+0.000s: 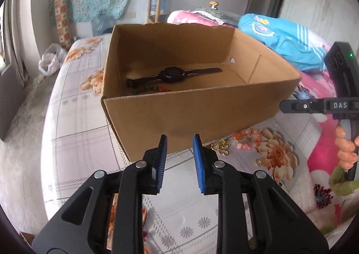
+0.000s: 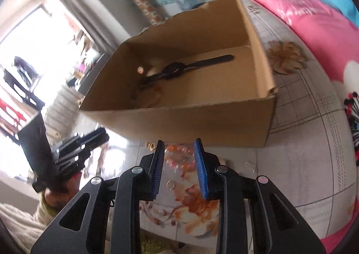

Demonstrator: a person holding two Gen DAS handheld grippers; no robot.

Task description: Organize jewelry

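Both grippers empty over the bed, jewelry left outside the box

The cardboard box (image 1: 190, 105) on the bed (image 1: 74, 141) holds a watch (image 1: 172, 75), lying along the box's length. Loose jewelry (image 1: 221, 147) lies at the box's near wall, just ahead of the released left gripper (image 1: 179, 141); the right gripper (image 2: 179, 145), jaws parted and empty, is also near.

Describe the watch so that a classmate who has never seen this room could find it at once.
Find the open cardboard box standing on the flowered bedsheet. On its floor lies the black wristwatch, strap stretched out flat. It is the only long dark item there; the small reddish and green pieces beside it are much shorter.
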